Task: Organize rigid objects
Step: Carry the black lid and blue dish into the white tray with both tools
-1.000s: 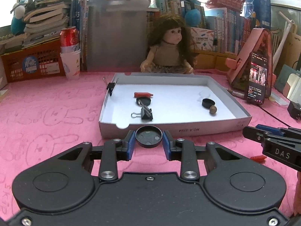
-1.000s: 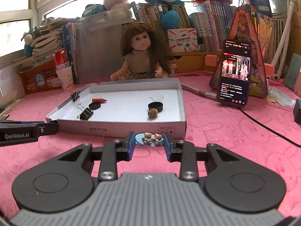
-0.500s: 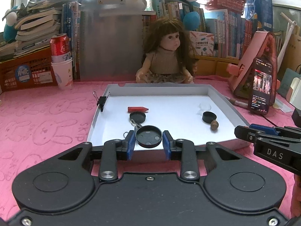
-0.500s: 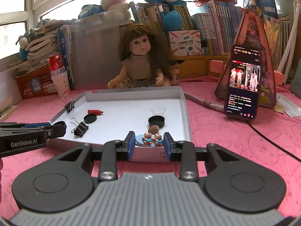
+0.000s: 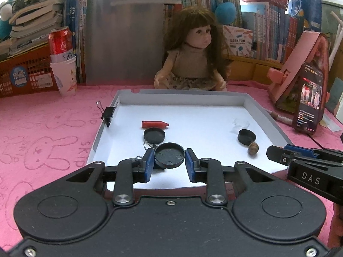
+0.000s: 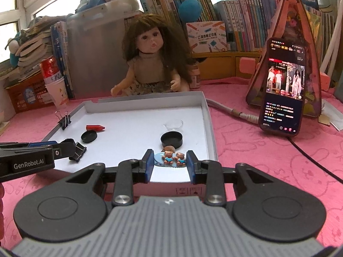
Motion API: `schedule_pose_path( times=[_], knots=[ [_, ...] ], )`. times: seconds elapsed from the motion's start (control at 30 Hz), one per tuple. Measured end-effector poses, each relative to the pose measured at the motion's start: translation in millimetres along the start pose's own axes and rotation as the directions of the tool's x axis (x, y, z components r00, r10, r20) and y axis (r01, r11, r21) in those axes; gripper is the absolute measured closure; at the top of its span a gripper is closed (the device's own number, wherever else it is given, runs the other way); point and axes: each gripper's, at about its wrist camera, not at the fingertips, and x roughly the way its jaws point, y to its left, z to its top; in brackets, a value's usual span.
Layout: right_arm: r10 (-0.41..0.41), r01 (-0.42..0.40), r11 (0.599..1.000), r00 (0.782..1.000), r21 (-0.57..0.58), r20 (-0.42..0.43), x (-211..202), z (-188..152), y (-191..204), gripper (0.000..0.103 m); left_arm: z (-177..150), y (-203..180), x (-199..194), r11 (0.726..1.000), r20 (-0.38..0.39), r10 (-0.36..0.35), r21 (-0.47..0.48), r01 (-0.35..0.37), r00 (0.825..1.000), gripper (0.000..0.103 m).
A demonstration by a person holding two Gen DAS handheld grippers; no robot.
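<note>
My left gripper [image 5: 169, 161] is shut on a round black cap [image 5: 169, 155], held over the near part of the white tray [image 5: 265, 115]. My right gripper [image 6: 169, 162] is shut on a pale blue charm with two small bears [image 6: 171, 158], over the tray's [image 6: 209, 126] near right corner. Inside the tray lie a red crayon piece [image 5: 154, 124], a black lid [image 5: 154, 135], another black cap [image 5: 247, 136], a brown nut [image 5: 253, 148], a clear dish [image 6: 173, 124] and a binder clip [image 6: 77, 151]. A second binder clip [image 5: 108, 114] grips the tray's left wall.
A doll [image 5: 194, 53] sits behind the tray. A phone [image 6: 282, 95] leans on a pink stand at the right, with a cable [image 6: 231, 110] across the pink cloth. A red can in a paper cup [image 5: 63, 64], a grey bin and books fill the back.
Both grippers have moved forward from in front of the tray's near wall to over its floor, each still holding its object. The tray looks closer in both views.
</note>
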Motion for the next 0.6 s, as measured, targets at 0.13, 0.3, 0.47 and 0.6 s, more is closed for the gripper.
schedule_pose_path(
  times=[0.13,0.3,0.47,0.6],
  knots=[
    [-0.004,0.004,1.000,1.000,0.001,-0.025,9,2,-1,0.066,1,1,10,1.000,-0.025,0.001,-0.008,-0.001,1.000,0.074],
    [-0.013,0.013,1.000,0.998,0.007,-0.054,21,3,-1,0.066,2,0,20,1.000,-0.036,0.016,0.002,-0.016,0.999,0.074],
    [-0.022,0.022,1.000,0.997,0.001,-0.069,30,7,0,0.066,4,0,26,1.000,-0.036,0.023,0.009,-0.022,0.999,0.074],
    [-0.027,0.027,1.000,0.996,0.000,-0.090,37,8,0,0.066,7,-1,31,0.999,-0.035,0.027,0.017,-0.027,0.999,0.074]
  ],
)
